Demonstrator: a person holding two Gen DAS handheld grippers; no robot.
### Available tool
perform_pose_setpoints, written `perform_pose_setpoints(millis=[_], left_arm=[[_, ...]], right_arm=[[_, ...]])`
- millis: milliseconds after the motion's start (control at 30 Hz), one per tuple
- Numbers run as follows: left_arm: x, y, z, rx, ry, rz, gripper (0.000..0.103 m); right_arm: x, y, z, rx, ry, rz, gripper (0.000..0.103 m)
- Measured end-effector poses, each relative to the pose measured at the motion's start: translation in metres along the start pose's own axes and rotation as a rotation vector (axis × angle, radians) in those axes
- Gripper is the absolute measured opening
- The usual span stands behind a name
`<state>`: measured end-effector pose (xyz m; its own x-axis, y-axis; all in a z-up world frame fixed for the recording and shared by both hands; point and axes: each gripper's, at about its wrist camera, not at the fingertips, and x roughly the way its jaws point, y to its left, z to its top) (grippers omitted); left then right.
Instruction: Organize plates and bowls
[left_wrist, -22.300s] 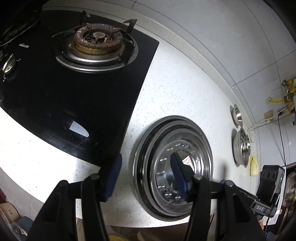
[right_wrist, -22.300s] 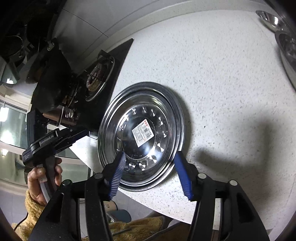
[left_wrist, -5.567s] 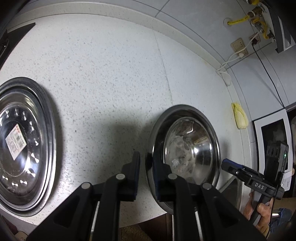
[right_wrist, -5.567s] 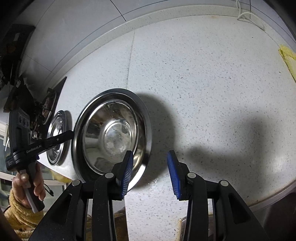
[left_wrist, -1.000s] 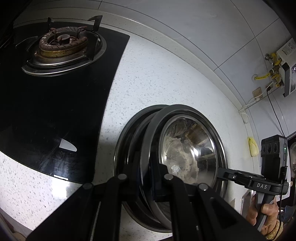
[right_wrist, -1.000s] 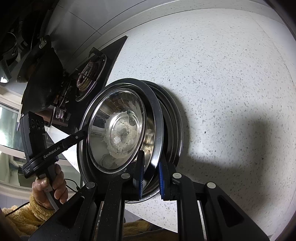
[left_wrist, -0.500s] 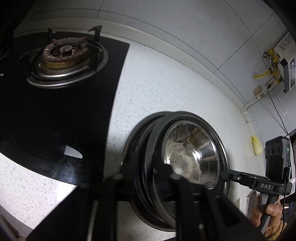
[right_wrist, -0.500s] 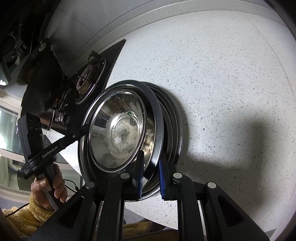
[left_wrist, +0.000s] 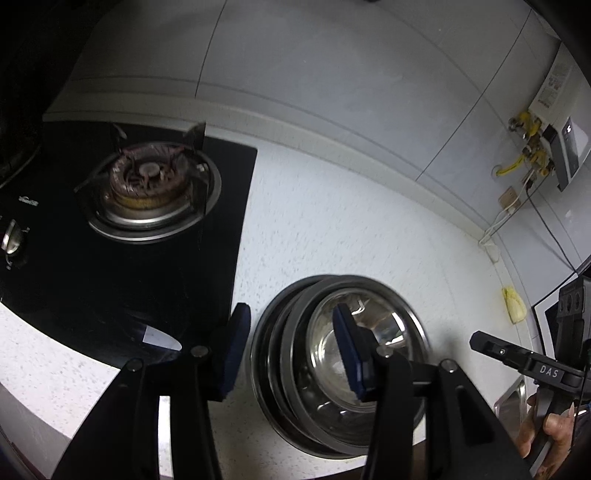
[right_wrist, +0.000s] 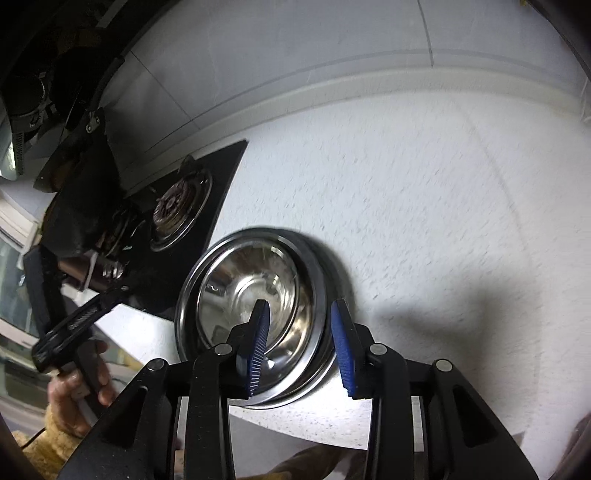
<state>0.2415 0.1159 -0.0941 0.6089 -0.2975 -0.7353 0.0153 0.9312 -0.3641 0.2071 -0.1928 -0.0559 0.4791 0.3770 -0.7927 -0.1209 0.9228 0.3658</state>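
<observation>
A shiny steel bowl (left_wrist: 393, 343) (right_wrist: 240, 291) rests on a stack of steel plates (left_wrist: 269, 354) (right_wrist: 314, 251) near the front edge of the white speckled counter (left_wrist: 351, 229). My left gripper (left_wrist: 291, 350) hovers over the stack's left rim; its jaws are opening and the pads touch nothing. My right gripper (right_wrist: 301, 347) hangs above the stack's near right rim. Its jaws are opening too, with the rim seen below the gap and not pressed. Each view shows the other gripper held in a hand (left_wrist: 546, 435) (right_wrist: 81, 398).
A black glass gas stove (left_wrist: 147, 192) (right_wrist: 177, 210) lies left of the stack, close to it. The tiled wall runs behind the counter. A yellow cloth (left_wrist: 513, 304) lies at the far right, below wall pipes and a socket. The counter edge drops off just in front.
Both grippers have let go of the bowl's rim and opened. Both have risen and tipped up, so the stack looks smaller and lower. The bowl now sits on the plates.
</observation>
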Motion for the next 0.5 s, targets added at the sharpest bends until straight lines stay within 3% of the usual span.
perform_pose_setpoints(millis=[67,133,267,400,500], left_arm=[[-0.013,-0.004,0.001,0.005,-0.02,0.007,0.045],[-0.026,-0.008,0.001,0.018,-0.049,0.025,0.045],[-0.058,-0.021,-0.005,0.022,-0.115,0.051,0.045],[-0.094,-0.042,-0.021,0.017,-0.169,0.068,0.045],[-0.12,-0.066,-0.039,0.024,-0.196,0.092,0.045]], right_arm=[[-0.009,0.007,0.002,-0.015,-0.023,-0.021,0.032],[-0.02,0.015,0.002,-0.041,-0.062,-0.054,0.043],[-0.053,0.028,0.0,-0.097,-0.15,-0.081,0.051],[-0.079,0.032,-0.009,-0.144,-0.189,-0.073,0.068],[-0.097,0.034,-0.021,-0.201,-0.207,-0.059,0.068]])
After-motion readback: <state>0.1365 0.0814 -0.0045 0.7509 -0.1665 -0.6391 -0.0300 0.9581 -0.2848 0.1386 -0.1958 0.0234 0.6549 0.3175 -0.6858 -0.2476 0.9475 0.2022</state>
